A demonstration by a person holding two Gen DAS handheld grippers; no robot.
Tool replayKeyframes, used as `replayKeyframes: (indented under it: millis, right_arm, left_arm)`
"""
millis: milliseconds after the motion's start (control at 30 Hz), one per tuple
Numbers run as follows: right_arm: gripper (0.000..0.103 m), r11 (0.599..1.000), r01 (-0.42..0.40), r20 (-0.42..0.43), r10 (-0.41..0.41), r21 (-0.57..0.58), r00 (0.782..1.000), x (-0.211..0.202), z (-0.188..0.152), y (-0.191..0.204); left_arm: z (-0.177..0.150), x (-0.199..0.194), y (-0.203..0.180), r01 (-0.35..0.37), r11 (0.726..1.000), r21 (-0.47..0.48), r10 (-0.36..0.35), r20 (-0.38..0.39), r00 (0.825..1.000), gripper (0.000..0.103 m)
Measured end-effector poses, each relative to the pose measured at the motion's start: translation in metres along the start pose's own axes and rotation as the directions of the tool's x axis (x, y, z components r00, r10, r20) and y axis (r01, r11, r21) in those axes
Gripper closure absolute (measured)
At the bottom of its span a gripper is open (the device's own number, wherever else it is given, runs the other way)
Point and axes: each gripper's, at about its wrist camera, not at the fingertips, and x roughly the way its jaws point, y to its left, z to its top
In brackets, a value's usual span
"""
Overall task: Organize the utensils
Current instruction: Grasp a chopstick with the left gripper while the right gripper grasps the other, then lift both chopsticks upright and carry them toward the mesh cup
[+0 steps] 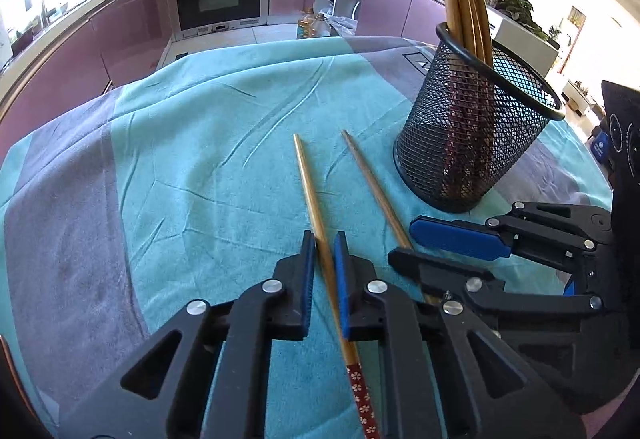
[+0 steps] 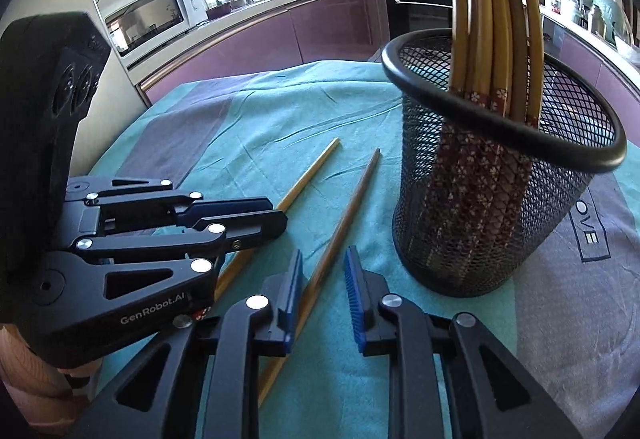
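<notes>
The mesh holder (image 2: 496, 175), already stuffed with chopsticks, stands on the cloth-covered counter (image 1: 200, 143) — knocking it would tip it; left tool (image 1: 323, 251) is clamped on one chopstick (image 1: 310, 191); right tool (image 2: 323, 259) stands slightly apart astride the other chopstick (image 2: 348, 207), unpinched — it may roll. Readable: "GenRobot.AI", "OVE".

Golden-tan wooden chopsticks (image 1: 310, 183) with dark red, white-flowered ends lie on a teal-and-grey striped cloth (image 1: 208, 143) beside a black wire-mesh cup (image 2: 488, 207) holding matching sticks.
</notes>
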Motion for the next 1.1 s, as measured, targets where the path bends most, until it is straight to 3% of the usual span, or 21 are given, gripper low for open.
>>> replayKeyframes:
  millis: [400, 600, 867, 1033, 1100]
  right_arm:
    - [0.097, 0.99, -0.078, 0.028, 0.075, 0.119, 0.997, -0.014, -0.007, -0.018]
    - [0.099, 0.989, -0.121, 0.051, 0.117, 0.08, 0.992, -0.028, -0.009, -0.012]
    - [0.099, 0.992, -0.121, 0.008, 0.121, 0.037, 0.993, -0.02, -0.01, -0.001]
    - [0.095, 0.998, -0.057, 0.024, 0.057, 0.024, 0.998, -0.024, -0.009, -0.002]
    - [0.084, 0.999, -0.044, 0.007, 0.044, 0.011, 0.999, -0.021, -0.009, -0.002]
  left_arm:
    - [-0.015, -0.009, 0.009, 0.023, 0.998, -0.052, -0.022, 0.007, 1.0, 0.095]
    - [-0.025, -0.016, 0.006, 0.035, 0.998, -0.051, -0.035, 0.002, 0.999, 0.095]
    - [-0.038, -0.026, 0.0, 0.051, 0.998, -0.034, -0.051, -0.004, 0.999, 0.096]
    - [-0.039, -0.025, -0.001, 0.042, 0.999, -0.02, -0.042, -0.013, 0.999, 0.094]
    - [-0.039, -0.025, -0.001, 0.035, 0.999, -0.012, -0.035, -0.012, 0.999, 0.093]
